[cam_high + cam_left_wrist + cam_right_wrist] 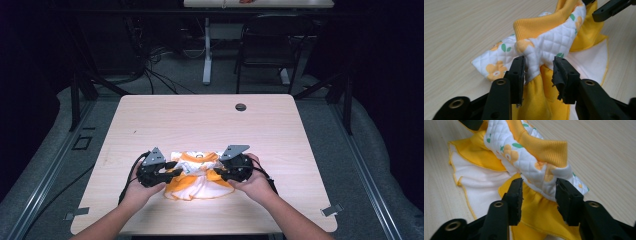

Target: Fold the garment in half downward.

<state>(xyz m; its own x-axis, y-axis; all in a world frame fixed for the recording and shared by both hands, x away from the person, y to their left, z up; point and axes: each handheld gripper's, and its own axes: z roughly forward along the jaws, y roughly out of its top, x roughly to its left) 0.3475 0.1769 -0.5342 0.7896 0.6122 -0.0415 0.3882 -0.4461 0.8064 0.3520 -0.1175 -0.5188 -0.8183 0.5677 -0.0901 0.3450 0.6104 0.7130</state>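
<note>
High view: on the table (150, 120), the small quilted garment (196, 175) lies crumpled between my left gripper (176, 168) and right gripper (218, 173). Both stand open, gripping nothing. It's soft, light, floppy; I'd pinch the thick shoulder seams.

A light wooden table (210, 120) with rounded corners and a dark cable hole (240, 107) near its far edge stands on grey floor (175, 75). Beyond it, a black chair (267, 50) sits beside a white table leg (207, 50), with loose cables (150, 65) trailing. The room around is dark.
</note>
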